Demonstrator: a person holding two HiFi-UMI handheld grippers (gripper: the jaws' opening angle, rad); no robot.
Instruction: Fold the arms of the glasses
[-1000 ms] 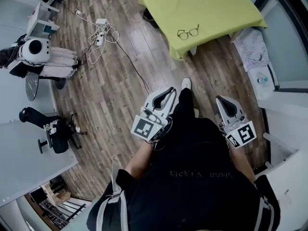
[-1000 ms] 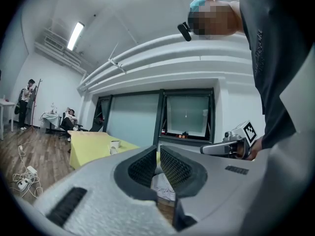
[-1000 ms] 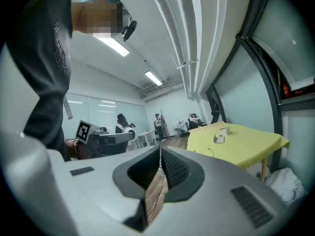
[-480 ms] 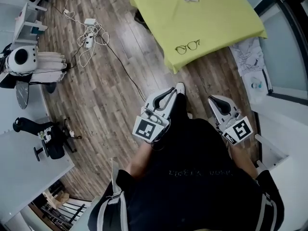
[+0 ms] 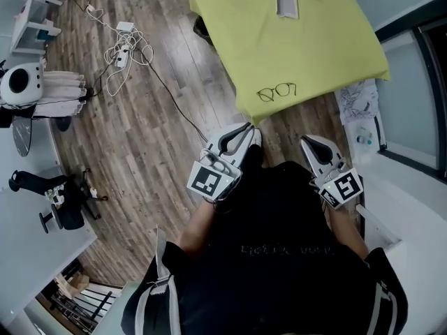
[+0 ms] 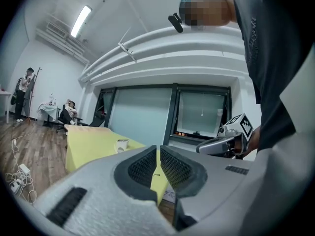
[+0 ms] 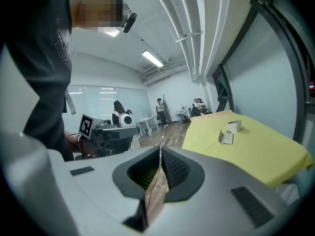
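While both grippers are hovering short of the table, risk: a misjudged reach could be pushing the glasses [image 5: 277, 91] off the near edge.
Glasses: one pair, lying by the yellow table's [image 5: 314, 47] front corner.
Left gripper [image 5: 242, 131]: one, clenched, gripping nothing.
Right gripper [image 5: 308, 142]: one, clenched, gripping nothing.
White case [image 5: 287, 2]: one, lying farther back.

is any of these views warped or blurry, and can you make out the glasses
Head view: mild wide-angle bending at the edges, even light, sharp; the glasses on the yellow table are small but clear. Left gripper view: strong fisheye, dark corners, the left tongs soft up close. Right gripper view: same fisheye, bright ceiling lights, right tongs soft too.
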